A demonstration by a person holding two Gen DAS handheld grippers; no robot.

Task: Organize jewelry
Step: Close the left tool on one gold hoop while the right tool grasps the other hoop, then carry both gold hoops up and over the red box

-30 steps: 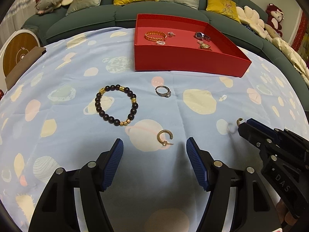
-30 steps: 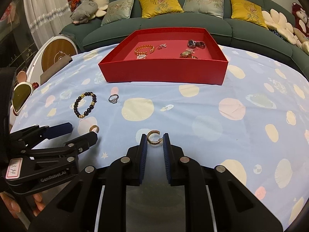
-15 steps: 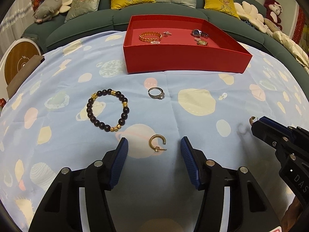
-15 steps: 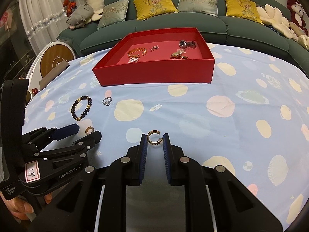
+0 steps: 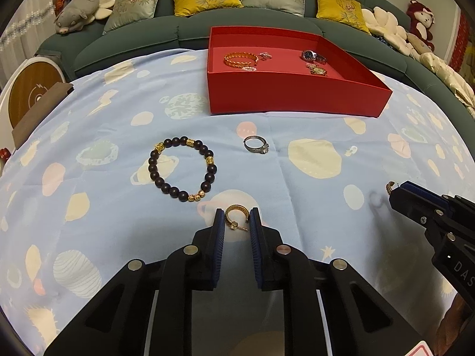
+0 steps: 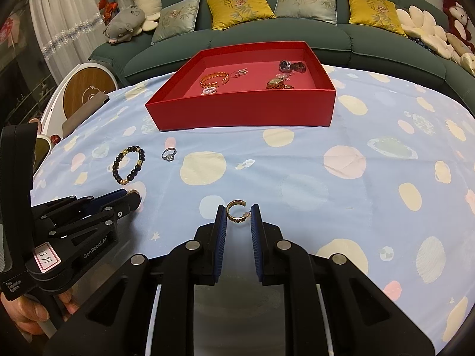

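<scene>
Closing over the last second, my left gripper (image 5: 236, 222) now pinches the gold hoop earring with a post (image 5: 235, 221) on the planet-print blue cloth (image 5: 297, 178). My right gripper (image 6: 238, 215) already clamps the matching gold open hoop (image 6: 236, 211). I judge both ready to carry to the red cardboard tray (image 5: 294, 98).

A dark green sofa (image 6: 297, 34) curves behind the bench, lined with yellow and grey cushions (image 6: 240, 6) and soft toys (image 6: 126, 25); white curtains (image 6: 62, 26) hang left.
</scene>
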